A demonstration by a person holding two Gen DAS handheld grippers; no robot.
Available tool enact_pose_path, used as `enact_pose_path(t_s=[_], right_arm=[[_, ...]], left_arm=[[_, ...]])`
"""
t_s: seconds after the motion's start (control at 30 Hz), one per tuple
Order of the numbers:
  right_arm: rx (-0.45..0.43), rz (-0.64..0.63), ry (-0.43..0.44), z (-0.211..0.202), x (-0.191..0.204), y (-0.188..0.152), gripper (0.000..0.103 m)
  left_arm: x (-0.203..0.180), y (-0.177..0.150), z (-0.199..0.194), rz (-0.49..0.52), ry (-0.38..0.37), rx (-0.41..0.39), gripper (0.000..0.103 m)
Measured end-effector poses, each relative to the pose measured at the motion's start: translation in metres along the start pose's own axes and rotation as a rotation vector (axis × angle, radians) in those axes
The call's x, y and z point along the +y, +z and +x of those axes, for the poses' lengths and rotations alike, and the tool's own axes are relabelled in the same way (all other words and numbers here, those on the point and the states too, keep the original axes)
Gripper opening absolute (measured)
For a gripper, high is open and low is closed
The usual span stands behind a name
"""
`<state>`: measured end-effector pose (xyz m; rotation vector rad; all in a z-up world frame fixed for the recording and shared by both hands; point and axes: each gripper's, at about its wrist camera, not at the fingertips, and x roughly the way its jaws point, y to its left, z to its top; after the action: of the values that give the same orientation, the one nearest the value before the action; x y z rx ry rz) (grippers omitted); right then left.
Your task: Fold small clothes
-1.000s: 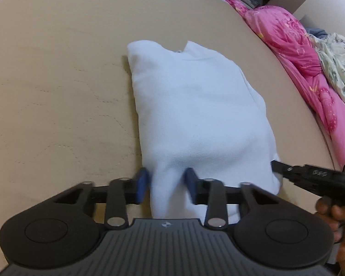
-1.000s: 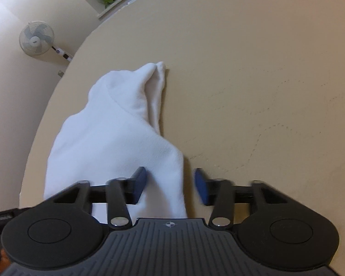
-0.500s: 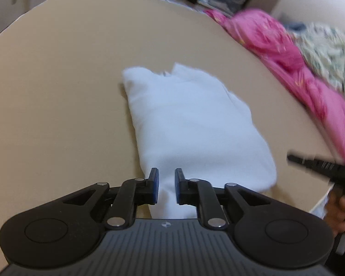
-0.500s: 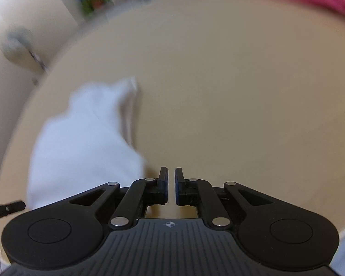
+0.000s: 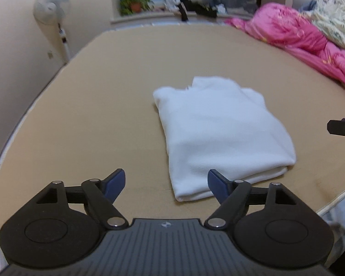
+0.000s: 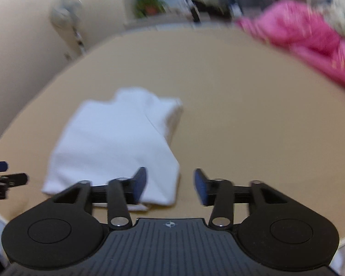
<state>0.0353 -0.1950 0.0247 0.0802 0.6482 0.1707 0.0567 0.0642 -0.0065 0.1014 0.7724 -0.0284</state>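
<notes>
A white garment [image 5: 220, 133] lies folded into a compact rectangle on the tan mattress [image 5: 103, 105]. My left gripper [image 5: 166, 185] is open and empty, held back from the garment's near left corner. My right gripper [image 6: 170, 182] is open and empty, just short of the garment's [image 6: 117, 142] near right corner. The right gripper's tip also shows at the right edge of the left wrist view [image 5: 342, 127]. The left gripper's tip shows at the left edge of the right wrist view [image 6: 4, 179].
A pink quilt [image 5: 306, 46] and a floral blanket [image 5: 335, 18] are heaped along the mattress's right side. A standing fan [image 5: 53, 9] is by the left wall. A potted plant [image 5: 133, 4] and clutter sit on the window sill behind. The mattress's near edge [image 5: 333, 203] is close.
Both grippers let go of the white garment, pulled back and up, shut briefly, and now stand open. The garment lies flat and folded; both views now tilt up toward the room.
</notes>
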Motion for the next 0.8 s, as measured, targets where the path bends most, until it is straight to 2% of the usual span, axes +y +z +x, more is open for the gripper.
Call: enact_pose_path(t_s=[0.07,0.1,0.17,0.27,0.33,0.4,0.5,0.57,0.63,0.7,0.8], right_arm=[[-0.061,-0.019,0.013,-0.031,0.004,-0.004,0.069],[-0.083,-0.022,0.017,-0.033,0.006,-0.005,0.071],[-0.123,-0.012,0.019,-0.046,0.010,-0.010,0.077],[-0.162,0.053,0.005,-0.052,0.012,-0.022,0.079],[-0.139,0.090,0.004,-0.043,0.013,-0.033,0.079],[-0.097,0.084,0.004,-0.034,0.018,-0.038,0.079],[-0.105,0.054,-0.001,-0.028,0.023,-0.039,0.079],[-0.090,0.033,-0.012,-0.023,0.025,-0.041,0.080],[-0.066,0.021,-0.017,-0.013,0.026,-0.043,0.080],[-0.057,0.011,-0.015,-0.006,0.027,-0.043,0.080],[-0.060,-0.011,-0.033,-0.001,0.029,-0.043,0.080]], left_arm=[[-0.003,-0.002,-0.024,-0.017,0.003,-0.027,0.086],[-0.011,0.001,-0.034,-0.023,0.001,-0.041,0.087],[-0.017,-0.004,-0.050,-0.026,-0.010,-0.065,0.097],[-0.022,-0.011,-0.076,-0.032,-0.024,-0.101,0.102],[-0.025,-0.014,-0.081,-0.038,-0.021,-0.115,0.102],[-0.028,-0.021,-0.077,-0.051,-0.012,-0.133,0.102],[-0.031,-0.039,-0.061,-0.093,0.037,-0.147,0.102],[-0.029,-0.038,-0.044,-0.150,0.070,-0.076,0.102],[-0.023,-0.033,-0.037,-0.207,0.062,-0.073,0.102],[-0.026,-0.028,-0.031,-0.184,0.087,-0.080,0.102],[-0.028,-0.023,-0.020,-0.163,0.063,-0.049,0.102]])
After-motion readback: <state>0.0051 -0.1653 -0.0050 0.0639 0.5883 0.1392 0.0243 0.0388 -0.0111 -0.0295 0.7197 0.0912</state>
